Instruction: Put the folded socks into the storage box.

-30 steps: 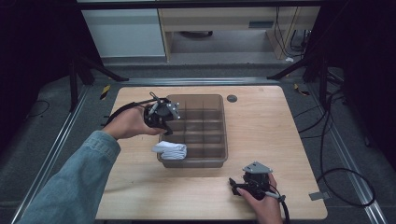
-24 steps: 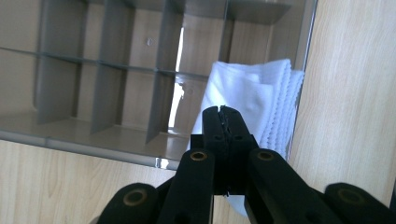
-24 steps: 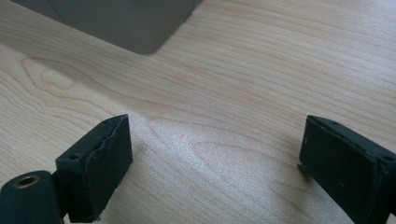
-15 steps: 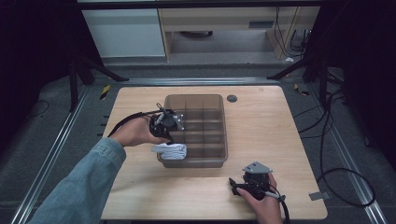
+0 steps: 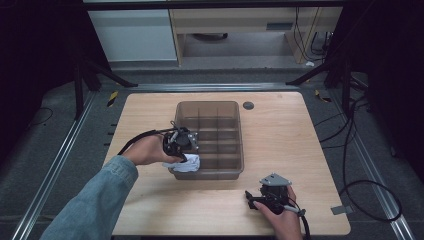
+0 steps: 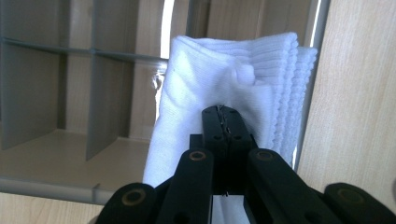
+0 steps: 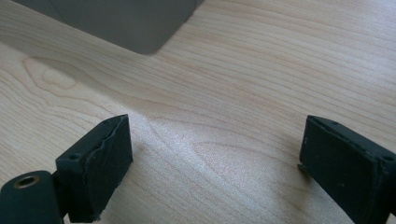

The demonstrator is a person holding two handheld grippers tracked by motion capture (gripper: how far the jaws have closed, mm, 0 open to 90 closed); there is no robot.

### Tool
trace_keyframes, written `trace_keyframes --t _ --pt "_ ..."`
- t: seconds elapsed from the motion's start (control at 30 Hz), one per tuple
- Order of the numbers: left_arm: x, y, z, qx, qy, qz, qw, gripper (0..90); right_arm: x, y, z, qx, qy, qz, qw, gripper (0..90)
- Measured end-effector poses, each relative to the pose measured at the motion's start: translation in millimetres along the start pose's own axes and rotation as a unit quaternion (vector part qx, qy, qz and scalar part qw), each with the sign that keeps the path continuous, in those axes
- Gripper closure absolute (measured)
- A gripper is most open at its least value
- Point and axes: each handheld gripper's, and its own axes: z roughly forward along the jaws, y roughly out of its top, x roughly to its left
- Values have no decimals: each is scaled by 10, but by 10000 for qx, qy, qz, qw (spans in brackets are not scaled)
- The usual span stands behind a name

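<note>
A folded white cloth [image 5: 187,164] sits in the near left compartment of the grey divided bin [image 5: 235,150]. My left gripper [image 5: 186,152] is over that corner of the bin, shut on the white cloth [image 6: 224,88], its jaws pinched tight on a fold. My right gripper [image 5: 251,199] rests low on the table near the front edge, right of the bin. Its fingers [image 7: 95,163] stand wide open with only bare wood between them. A corner of the bin [image 7: 135,23] lies ahead of it.
The wooden table [image 5: 300,135] carries a round dark grommet [image 5: 248,105] behind the bin. Metal rails and tripod legs stand around the table, with cables on the floor at the right. The bin's other compartments [image 6: 46,93] hold nothing that I can see.
My left gripper has come from the bin's far left corner toward the near left compartment and closed on the white cloth. The right gripper has stayed put.
</note>
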Motion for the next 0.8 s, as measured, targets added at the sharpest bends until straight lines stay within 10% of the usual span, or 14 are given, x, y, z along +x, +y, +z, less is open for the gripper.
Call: trace_keyframes --t 0.8 --pt "-21 -33 307 262 52 -67 9996 898 5 1 -1 1 24 5 10000 95"
